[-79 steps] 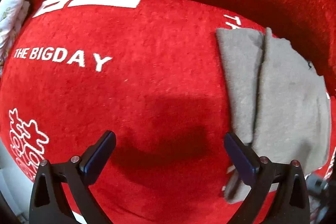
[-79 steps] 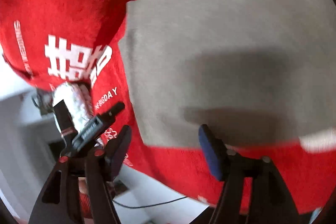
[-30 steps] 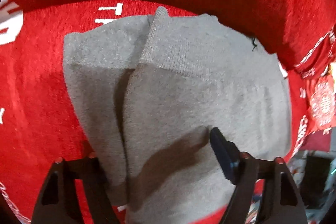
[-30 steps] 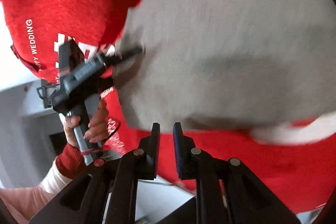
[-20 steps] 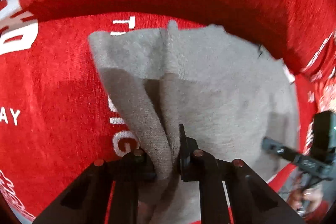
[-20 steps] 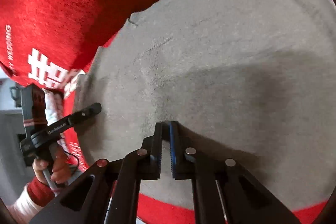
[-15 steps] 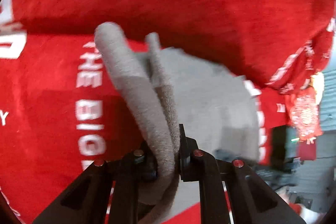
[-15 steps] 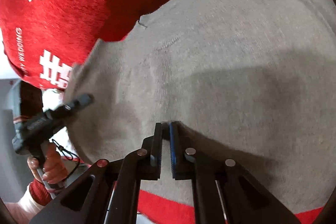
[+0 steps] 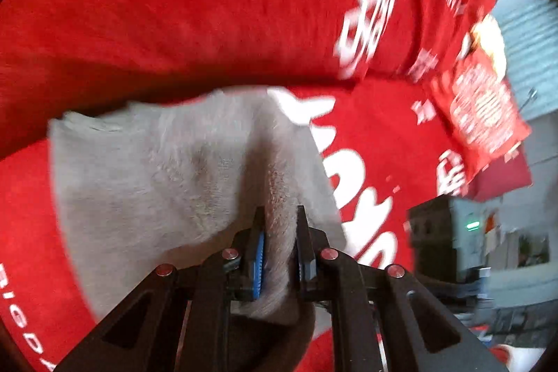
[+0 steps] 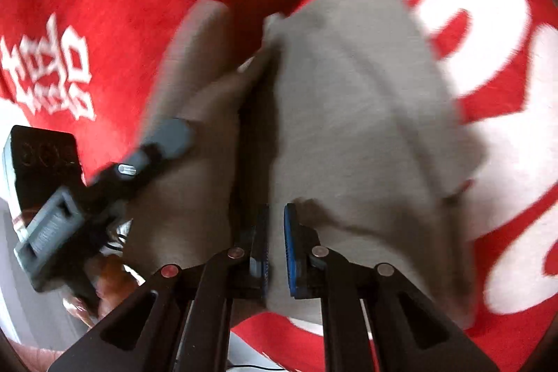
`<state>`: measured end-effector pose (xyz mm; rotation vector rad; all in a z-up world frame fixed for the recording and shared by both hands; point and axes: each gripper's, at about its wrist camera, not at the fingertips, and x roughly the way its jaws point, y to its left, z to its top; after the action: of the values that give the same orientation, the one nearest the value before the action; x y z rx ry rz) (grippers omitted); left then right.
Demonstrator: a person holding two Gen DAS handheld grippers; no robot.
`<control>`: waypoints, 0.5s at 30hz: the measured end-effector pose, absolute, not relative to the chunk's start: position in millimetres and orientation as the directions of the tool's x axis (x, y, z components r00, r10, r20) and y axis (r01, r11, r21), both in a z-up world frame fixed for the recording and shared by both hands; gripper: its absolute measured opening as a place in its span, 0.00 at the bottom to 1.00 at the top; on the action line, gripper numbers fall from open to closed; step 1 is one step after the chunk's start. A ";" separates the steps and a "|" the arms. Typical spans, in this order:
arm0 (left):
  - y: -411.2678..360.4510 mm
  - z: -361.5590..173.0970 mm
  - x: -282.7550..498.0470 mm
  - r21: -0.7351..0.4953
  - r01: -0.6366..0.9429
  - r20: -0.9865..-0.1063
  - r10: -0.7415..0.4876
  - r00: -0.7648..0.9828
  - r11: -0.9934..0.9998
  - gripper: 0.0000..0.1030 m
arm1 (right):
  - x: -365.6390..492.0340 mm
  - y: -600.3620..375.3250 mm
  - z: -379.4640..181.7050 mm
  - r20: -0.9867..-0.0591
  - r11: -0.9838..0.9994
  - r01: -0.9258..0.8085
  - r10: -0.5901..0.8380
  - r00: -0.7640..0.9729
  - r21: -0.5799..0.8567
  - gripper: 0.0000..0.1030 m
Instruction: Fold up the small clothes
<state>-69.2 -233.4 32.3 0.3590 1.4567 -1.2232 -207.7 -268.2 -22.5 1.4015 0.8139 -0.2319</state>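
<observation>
**Both grippers pinching the grey garment, fold carried across the red blanket**

Biggest first: red blanket [image 9: 174, 6] with white lettering covers the whole work surface. On it, partly lifted, is the grey knit garment [image 9: 146, 169], small, fuzzy, already doubled along one crease.

Key relation: the garment hangs straight ahead of both tools, its long axis running away from me along the fingers. My left gripper [image 9: 279, 243] has its jaws pressed together on a bunched edge, cloth rising as a ridge between the pads. My right gripper [image 10: 275, 246] also clamps grey fabric at the near edge; its jaws show only a narrow gap, filled with cloth. In the right view the left gripper [image 10: 104, 176] sits just to the left, touching the same near edge, so both hands are about equally close. I judge the next move is laying the lifted half over and letting go.

Versus earlier: left jaws were spread wide over the flat garment, now they pinch it. Cloth was lying flat, now it is raised and creased. Background has swung; the blanket's far hanging edge and the room now show at right.
</observation>
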 end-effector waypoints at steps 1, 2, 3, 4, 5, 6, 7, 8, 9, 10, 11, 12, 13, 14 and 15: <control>-242.2 23.1 -74.4 -0.471 0.776 -0.868 -0.380 -0.320 0.420 0.15 | -214.6 -272.3 -29.3 -0.624 0.170 0.604 0.315 0.715 0.778 0.11; -246.5 12.6 -80.2 -0.466 0.771 -0.875 -0.354 -0.330 0.434 0.15 | -218.1 -274.4 -34.0 -0.621 0.153 0.608 0.318 0.716 0.779 0.11; -251.7 7.9 -85.6 -0.456 0.772 -0.882 -0.340 -0.326 0.443 0.15 | -220.5 -274.9 -38.8 -0.613 0.134 0.606 0.320 0.722 0.784 0.11; -251.3 8.3 -87.1 -0.446 0.775 -0.886 -0.340 -0.314 0.448 0.15 | -222.9 -275.8 -41.6 -0.599 0.115 0.597 0.322 0.734 0.794 0.11; -244.7 11.5 -87.4 -0.439 0.781 -0.889 -0.344 -0.303 0.444 0.15 | -225.1 -276.9 -43.1 -0.588 0.101 0.590 0.320 0.743 0.801 0.11; -244.1 16.6 -88.6 -0.425 0.790 -0.893 -0.345 -0.288 0.441 0.15 | -226.1 -277.7 -43.4 -0.581 0.094 0.585 0.318 0.749 0.806 0.11; -239.9 21.3 -89.2 -0.405 0.806 -0.900 -0.345 -0.267 0.433 0.15 | -228.1 -278.8 -43.9 -0.576 0.089 0.581 0.318 0.753 0.809 0.11; -235.3 30.6 -88.7 -0.372 0.823 -0.910 -0.343 -0.233 0.429 0.15 | -229.4 -280.1 -44.2 -0.569 0.079 0.577 0.317 0.759 0.813 0.11; -226.6 39.6 -84.7 -0.343 0.835 -0.918 -0.341 -0.201 0.430 0.17 | -233.3 -283.4 -44.9 -0.558 0.066 0.569 0.316 0.767 0.820 0.11; -217.9 49.2 -76.0 -0.320 0.841 -0.923 -0.342 -0.174 0.437 0.20 | -235.5 -285.8 -45.3 -0.541 0.047 0.557 0.313 0.780 0.829 0.11; -214.3 54.6 -73.5 -0.302 0.843 -0.927 -0.344 -0.150 0.445 0.47 | -241.7 -291.4 -45.3 -0.526 0.028 0.545 0.308 0.793 0.838 0.11; -202.3 63.5 -64.7 -0.275 0.836 -0.930 -0.352 -0.106 0.475 0.91 | -244.1 -293.7 -45.4 -0.511 0.008 0.534 0.301 0.805 0.845 0.12; -195.5 69.6 -57.9 -0.258 0.825 -0.928 -0.366 -0.067 0.503 1.00 | -247.5 -296.1 -46.0 -0.492 -0.019 0.520 0.294 0.819 0.854 0.15; -187.1 75.4 -52.8 -0.248 0.816 -0.922 -0.386 -0.033 0.523 0.99 | -251.9 -299.5 -46.6 -0.468 -0.050 0.500 0.284 0.837 0.865 0.32; -179.7 78.4 -46.7 -0.241 0.809 -0.920 -0.391 -0.016 0.536 0.99 | -255.2 -302.3 -46.7 -0.449 -0.070 0.484 0.275 0.850 0.872 0.55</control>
<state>-46.7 -179.7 78.4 0.4220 1.2538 -0.9977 -255.2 -302.3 -46.7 1.6649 0.5983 -0.1898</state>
